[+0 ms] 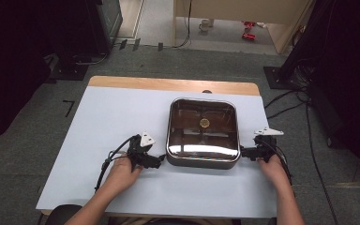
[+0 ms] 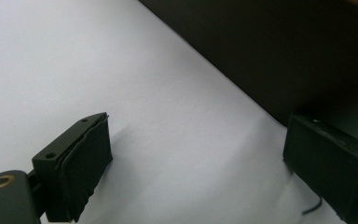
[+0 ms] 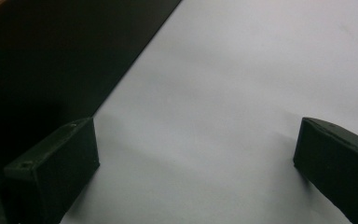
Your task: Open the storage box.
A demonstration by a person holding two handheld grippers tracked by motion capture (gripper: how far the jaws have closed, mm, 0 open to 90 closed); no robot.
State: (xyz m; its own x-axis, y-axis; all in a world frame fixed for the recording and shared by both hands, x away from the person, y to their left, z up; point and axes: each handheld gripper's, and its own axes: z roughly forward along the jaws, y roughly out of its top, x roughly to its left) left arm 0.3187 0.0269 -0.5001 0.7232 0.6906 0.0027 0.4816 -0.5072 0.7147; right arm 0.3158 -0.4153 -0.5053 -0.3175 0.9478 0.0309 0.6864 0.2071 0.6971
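You're flanking the steel pan (image 1: 203, 133) mid-table, left gripper (image 1: 161, 161) and right gripper (image 1: 242, 151) both gaping wide, holding nothing. You're lining up; next, I'd say, you're nudging inward onto its walls.

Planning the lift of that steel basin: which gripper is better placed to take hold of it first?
Neither clearly. The left gripper sits at the basin's near-left corner, the right gripper at its right wall, both open and level with it. The right looks slightly closer, so probably right, though a two-sided grip seems intended.
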